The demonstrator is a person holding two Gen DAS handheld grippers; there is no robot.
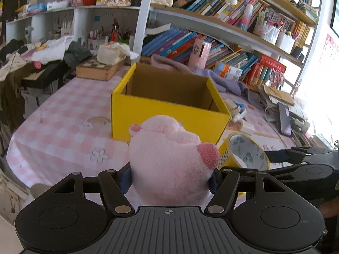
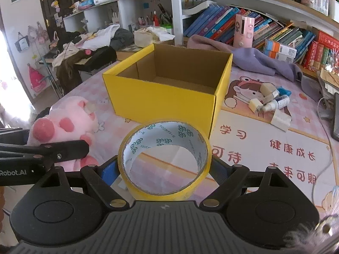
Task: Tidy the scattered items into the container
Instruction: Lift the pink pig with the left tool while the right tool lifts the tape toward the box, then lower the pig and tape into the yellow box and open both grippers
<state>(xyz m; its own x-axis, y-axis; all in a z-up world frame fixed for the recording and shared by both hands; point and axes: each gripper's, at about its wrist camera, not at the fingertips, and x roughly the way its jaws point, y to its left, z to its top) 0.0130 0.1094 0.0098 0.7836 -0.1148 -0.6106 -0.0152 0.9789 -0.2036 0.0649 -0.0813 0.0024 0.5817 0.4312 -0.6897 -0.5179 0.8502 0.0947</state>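
Closest in, the left gripper [image 1: 170,180] is pinching the pink plush pig [image 1: 169,160] around its body, the toy swallowing both blue pads so only slivers are showing. Alongside, the right gripper [image 2: 164,169] is squeezing the yellow tape roll [image 2: 164,158] from either side, its lower edge cut off behind the gripper body. Both loads are hanging just short of the yellow box [image 2: 167,89], which is sitting open on the pink checked tablecloth [image 1: 63,114]; most of its floor is hiding behind the near wall. To the box's right, small bottles and sponge blocks [image 2: 269,101] are lying scattered, too jumbled to count. Beyond, a purple cloth [image 2: 260,61] is slumping against crowded bookshelves [image 1: 222,10].
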